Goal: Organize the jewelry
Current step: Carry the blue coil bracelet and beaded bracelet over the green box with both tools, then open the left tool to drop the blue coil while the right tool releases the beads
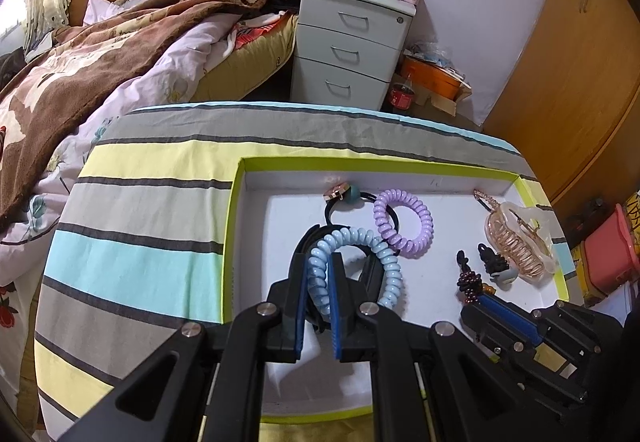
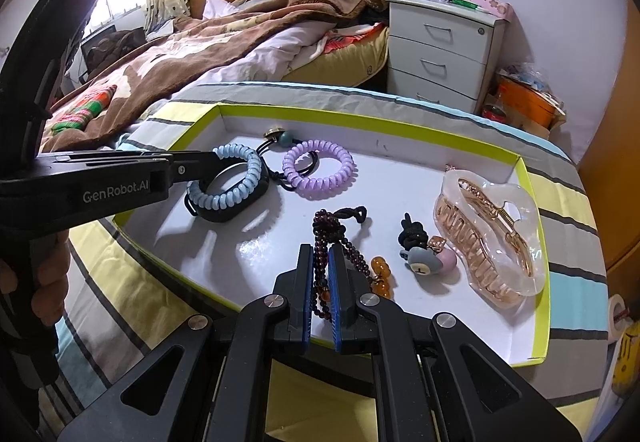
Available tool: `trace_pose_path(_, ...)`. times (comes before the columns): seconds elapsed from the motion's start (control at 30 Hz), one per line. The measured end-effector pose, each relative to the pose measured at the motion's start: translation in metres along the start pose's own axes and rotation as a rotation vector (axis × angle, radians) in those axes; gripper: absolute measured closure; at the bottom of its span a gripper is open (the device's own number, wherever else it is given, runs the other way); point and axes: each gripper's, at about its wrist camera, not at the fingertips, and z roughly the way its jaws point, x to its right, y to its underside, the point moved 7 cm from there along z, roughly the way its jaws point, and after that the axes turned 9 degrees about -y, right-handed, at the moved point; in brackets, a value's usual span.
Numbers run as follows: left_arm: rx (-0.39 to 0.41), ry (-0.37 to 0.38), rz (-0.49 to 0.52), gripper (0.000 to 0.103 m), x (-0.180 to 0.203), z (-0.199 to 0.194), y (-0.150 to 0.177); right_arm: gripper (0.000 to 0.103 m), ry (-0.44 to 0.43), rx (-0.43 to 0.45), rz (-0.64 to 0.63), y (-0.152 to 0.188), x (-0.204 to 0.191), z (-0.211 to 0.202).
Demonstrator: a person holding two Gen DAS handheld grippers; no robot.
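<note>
Two hand-held grippers work inside a shallow white tray with a lime rim, set on a striped cloth. The left gripper, its jaws pinched on a pale blue coil hair tie, holds that tie over a black band at the tray's far left. The right gripper, jaws clamped tight, grips a dark beaded bracelet at the near edge, its amber beads trailing on the tray floor.

The risks look plain enough. The springy blue coil could slip from the pads, or snag the black band and drag it along. The bracelet's loose end may catch the bear-charm hair tie just to its right, or swing into the big translucent claw clip further right. The purple coil tie beyond, lying over a black elastic, could be nudged by either move.
</note>
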Motion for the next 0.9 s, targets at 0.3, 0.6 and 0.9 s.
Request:
trace_pose_path(0.3,-0.008,-0.006,-0.004,0.091,-0.0019,0.0026,0.0005,0.096,0.007,-0.008,-0.007,0.0014,-0.0026,0.0019)
trace_pose_path(0.6,-0.008,-0.002,0.003,0.081,0.0004,0.0013,0.001,0.093,0.012,-0.008,-0.001,0.0018,-0.0022,0.0015)
trace_pose_path(0.9,-0.009,-0.001,0.008,0.067,0.0039,0.001,0.0006,0.092,0.014,-0.006,0.006,0.0017,0.0011,-0.0003)
